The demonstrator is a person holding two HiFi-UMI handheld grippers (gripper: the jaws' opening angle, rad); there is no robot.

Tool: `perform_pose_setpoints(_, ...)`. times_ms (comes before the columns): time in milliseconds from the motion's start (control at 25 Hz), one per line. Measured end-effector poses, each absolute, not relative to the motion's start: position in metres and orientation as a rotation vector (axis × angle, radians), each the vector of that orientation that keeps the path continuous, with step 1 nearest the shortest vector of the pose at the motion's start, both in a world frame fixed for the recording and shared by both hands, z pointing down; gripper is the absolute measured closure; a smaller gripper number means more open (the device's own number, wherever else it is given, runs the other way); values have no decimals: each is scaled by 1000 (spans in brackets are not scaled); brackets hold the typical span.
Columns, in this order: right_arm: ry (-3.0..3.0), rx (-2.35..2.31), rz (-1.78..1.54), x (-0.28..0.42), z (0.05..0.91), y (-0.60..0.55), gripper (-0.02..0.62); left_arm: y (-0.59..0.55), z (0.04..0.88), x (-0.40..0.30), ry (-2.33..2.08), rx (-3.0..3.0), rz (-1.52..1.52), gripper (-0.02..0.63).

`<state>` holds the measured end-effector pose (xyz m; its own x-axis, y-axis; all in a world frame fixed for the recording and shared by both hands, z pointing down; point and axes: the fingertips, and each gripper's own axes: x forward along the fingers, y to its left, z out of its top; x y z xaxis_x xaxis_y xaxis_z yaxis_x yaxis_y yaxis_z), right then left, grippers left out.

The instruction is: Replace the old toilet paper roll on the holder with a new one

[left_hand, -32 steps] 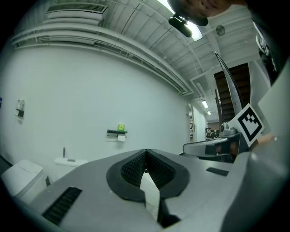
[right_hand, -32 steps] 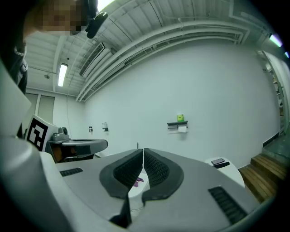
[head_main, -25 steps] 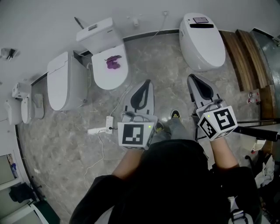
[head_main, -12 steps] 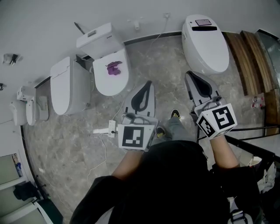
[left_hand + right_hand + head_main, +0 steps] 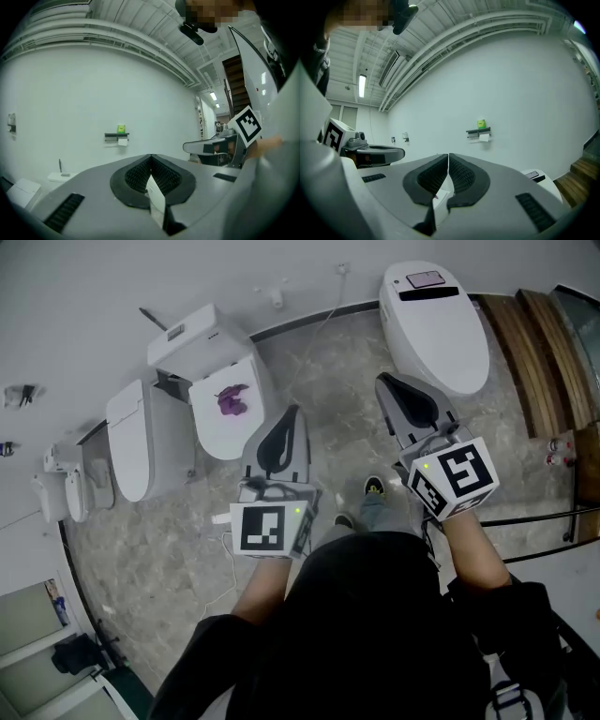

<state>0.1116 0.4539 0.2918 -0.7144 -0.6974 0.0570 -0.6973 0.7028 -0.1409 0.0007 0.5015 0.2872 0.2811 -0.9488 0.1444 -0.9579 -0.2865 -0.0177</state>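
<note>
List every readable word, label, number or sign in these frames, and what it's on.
No text can be read in any view.
Marker cube on the left gripper: a black-and-white square pattern, no letters.
Marker cube on the right gripper: the same, no letters.
Panel on the right-hand toilet: too small to read.
Green box above the paper holder: too small and blurred to read.

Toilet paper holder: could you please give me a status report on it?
Left claw and right claw shut, empty. Holder on far wall, white roll hanging under it. Toilet on floor ahead.
</note>
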Motion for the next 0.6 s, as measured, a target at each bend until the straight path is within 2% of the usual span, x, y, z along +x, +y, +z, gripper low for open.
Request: perform_pose_setpoints(600,2947,-1176,-319,149,312,384,575,443,295,21,-1821,2473,259,583)
